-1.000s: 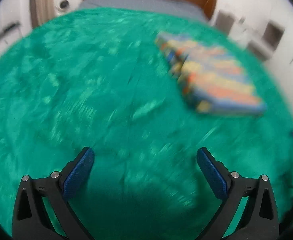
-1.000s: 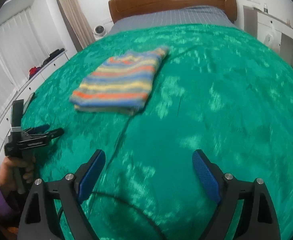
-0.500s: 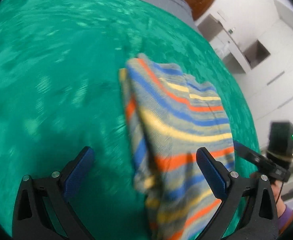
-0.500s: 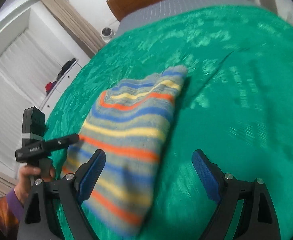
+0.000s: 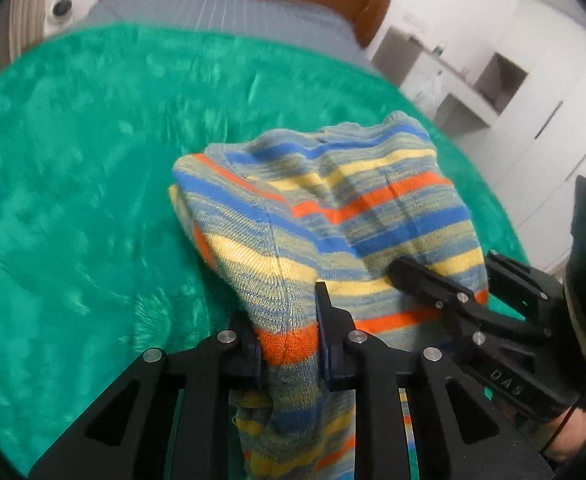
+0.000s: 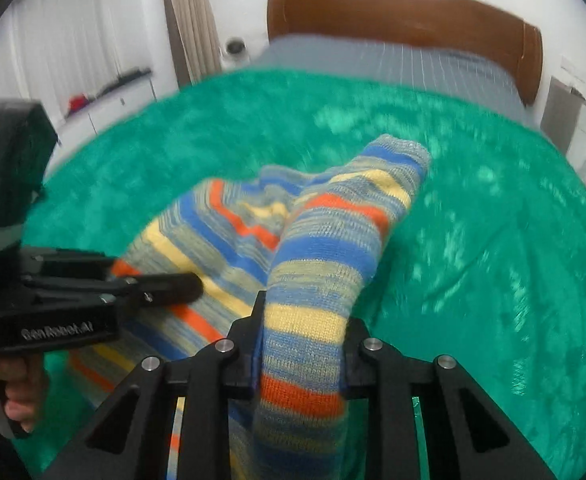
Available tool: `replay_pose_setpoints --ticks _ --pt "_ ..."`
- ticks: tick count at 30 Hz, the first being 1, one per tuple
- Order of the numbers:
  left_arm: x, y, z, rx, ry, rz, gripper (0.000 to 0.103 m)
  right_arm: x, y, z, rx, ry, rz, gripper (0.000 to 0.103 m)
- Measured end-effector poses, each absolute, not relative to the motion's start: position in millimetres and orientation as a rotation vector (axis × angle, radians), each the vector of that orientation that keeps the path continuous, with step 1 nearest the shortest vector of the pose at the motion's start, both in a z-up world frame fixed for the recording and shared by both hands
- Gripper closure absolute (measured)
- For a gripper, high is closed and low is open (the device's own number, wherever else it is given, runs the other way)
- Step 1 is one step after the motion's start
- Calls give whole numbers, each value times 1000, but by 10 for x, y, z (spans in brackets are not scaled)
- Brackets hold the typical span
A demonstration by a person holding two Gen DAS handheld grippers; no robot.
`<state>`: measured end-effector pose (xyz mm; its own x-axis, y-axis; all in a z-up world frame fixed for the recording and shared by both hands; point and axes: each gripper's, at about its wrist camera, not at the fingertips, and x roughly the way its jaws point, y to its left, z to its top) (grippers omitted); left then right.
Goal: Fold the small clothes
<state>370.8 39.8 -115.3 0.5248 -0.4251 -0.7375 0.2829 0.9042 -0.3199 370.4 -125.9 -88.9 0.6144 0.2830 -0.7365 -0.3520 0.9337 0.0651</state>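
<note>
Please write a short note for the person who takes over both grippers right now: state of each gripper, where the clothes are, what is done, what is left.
Left gripper: jaws have just closed, now shut on a bunched edge of the striped knitted sweater.
Right gripper: jaws have also just closed, shut on another fold of the same sweater.
The sweater lies on the green plush blanket covering the bed, its near edge held by both grippers.
Done: both grips taken.
Left: finish the fold, lay it flat, release.
</note>
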Motion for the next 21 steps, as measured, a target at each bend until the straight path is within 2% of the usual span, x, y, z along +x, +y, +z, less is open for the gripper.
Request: replay_pose_setpoints --ticks 2,4,5,6,7,8,9,10,13,15,17,21 --pt "3632 428 -947 -158 879 -431 83 3625 -1298 -667 -35 787 386 76" --pt "3634 473 -850 -168 856 -429 78 3610 -1322 -533 3 763 397 76" --pt "3671 479 -885 -164 862 -407 62 3635 -1351 -492 23 760 402 76" --pt "3685 501 -953 -154 876 -377 34 3674 -1404 -476 48 765 404 74" --pt "3697 525 -1032 -138 889 -329 23 3723 -1481 -514 74 787 396 64" --pt "3665 549 -1108 -124 894 -279 17 3751 -1545 -567 86 809 387 54" --pt "3569 619 -1213 -116 895 -238 17 3739 -1670 -663 84 845 344 26" --pt "3470 684 -1271 -115 896 -226 16 3678 -1792 -725 74 863 300 8" --pt "3038 872 -1397 -97 880 -167 15 3289 -2166 -880 23 877 221 8" --pt "2679 929 -1392 -58 850 -146 7 2967 -2354 -900 -29 880 184 8" --pt "2408 955 -1366 -18 824 -117 4 2593 -2533 -872 -78 868 158 8" --pt "1963 907 -1222 80 788 -65 2 2076 -2919 -680 -100 867 128 8"
